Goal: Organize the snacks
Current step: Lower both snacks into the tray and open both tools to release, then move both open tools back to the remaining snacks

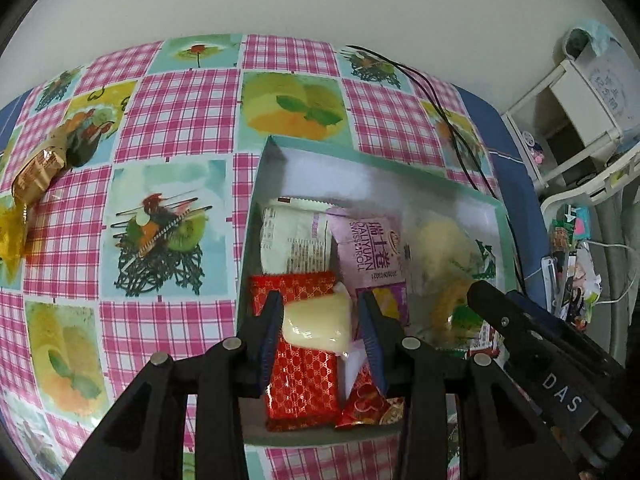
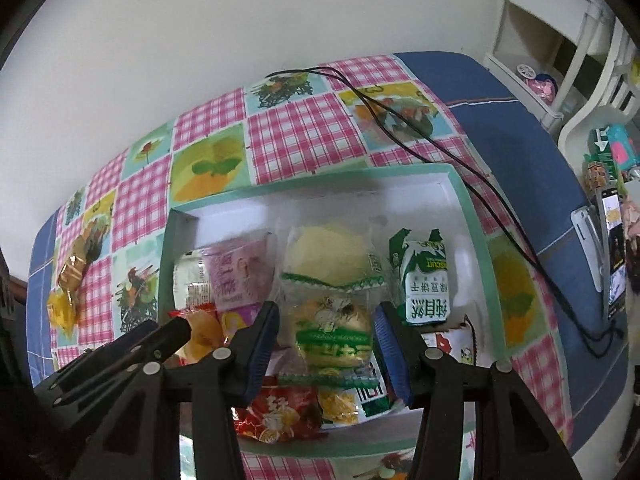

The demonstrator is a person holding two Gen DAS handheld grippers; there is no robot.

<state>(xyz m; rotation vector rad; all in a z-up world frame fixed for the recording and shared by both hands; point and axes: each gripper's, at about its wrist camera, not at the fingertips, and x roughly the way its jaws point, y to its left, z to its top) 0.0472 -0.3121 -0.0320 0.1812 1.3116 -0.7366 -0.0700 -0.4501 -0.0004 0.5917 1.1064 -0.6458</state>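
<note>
Left wrist view: the pale yellow clear-wrapped cake sits clamped between the fingers of the left gripper, above the red patterned foil packet inside the teal-rimmed white cardboard box. Right wrist view: the right gripper has its jaws spread, gripping nothing, over a green-and-clear wrapped pastry in that box. A gold-wrapped snack lies well apart on the pink checked fruit-print tablecloth.

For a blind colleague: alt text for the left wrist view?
The left gripper holds a pale yellow snack over a green-rimmed box of packaged snacks on a pink checked tablecloth. Two wrapped snacks lie outside, far left.
</note>
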